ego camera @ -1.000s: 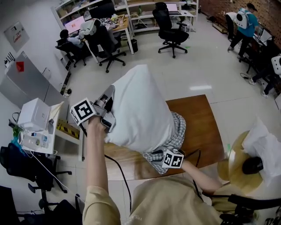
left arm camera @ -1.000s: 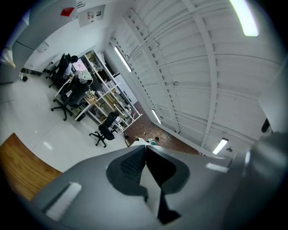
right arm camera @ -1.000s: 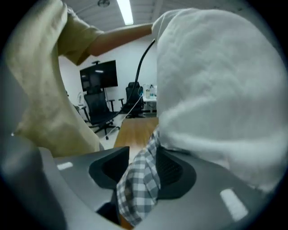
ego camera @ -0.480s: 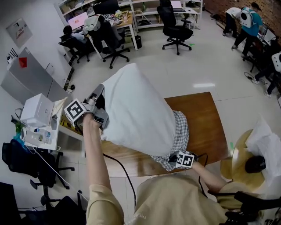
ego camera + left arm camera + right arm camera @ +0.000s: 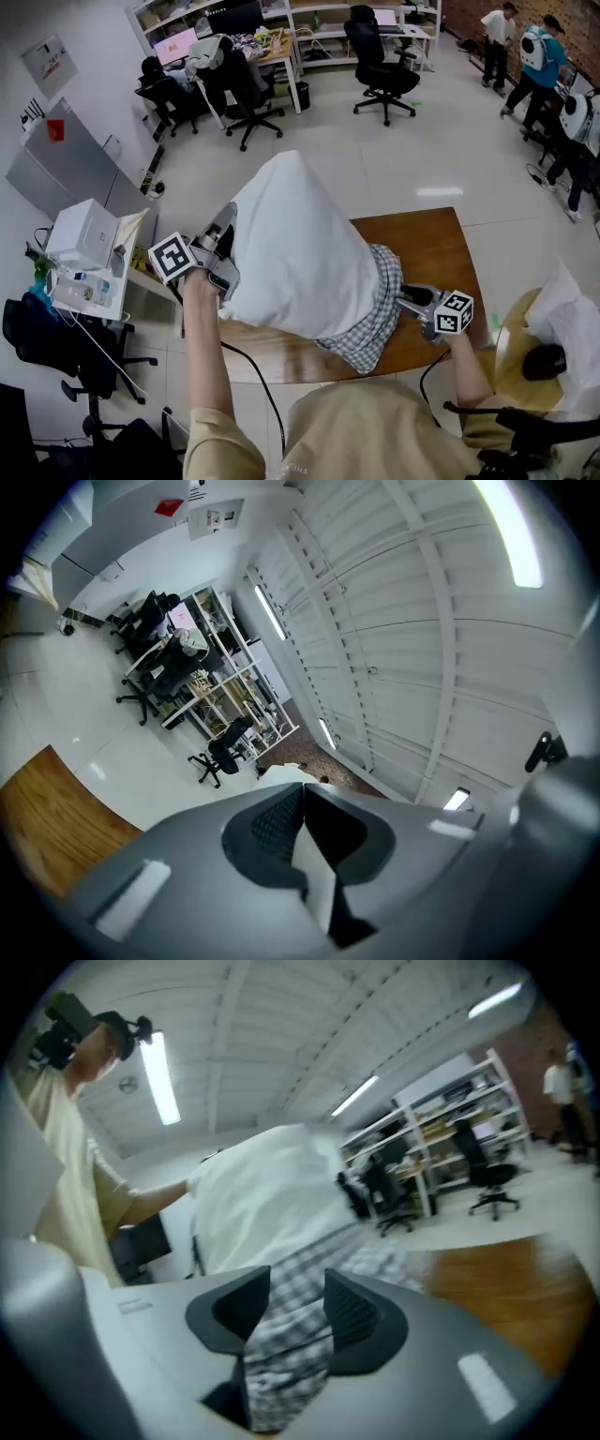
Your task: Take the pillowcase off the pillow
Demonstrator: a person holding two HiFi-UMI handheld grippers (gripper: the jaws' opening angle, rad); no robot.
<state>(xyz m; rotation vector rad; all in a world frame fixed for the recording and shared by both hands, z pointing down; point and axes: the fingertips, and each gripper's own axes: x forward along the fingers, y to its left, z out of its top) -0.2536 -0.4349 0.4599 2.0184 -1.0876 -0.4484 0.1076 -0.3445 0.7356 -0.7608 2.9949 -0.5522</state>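
The left tool [image 5: 302, 794] is pressed together on a thin fold of the white pillow [image 5: 295, 239], at its left edge. The jaws of the right tool [image 5: 298, 1281] have just been opening and stand apart; checked cloth of the pillowcase [image 5: 372, 323] is seen in the gap. The pillow is raised over the wooden bench [image 5: 433, 246], and only its lower end is covered by the pillowcase. Bare wood is left at the right, and open floor [image 5: 375, 164] beyond the far edge. The near edge is partly hidden by the person's shoulders [image 5: 375, 431]. The right gripper view is blurred.
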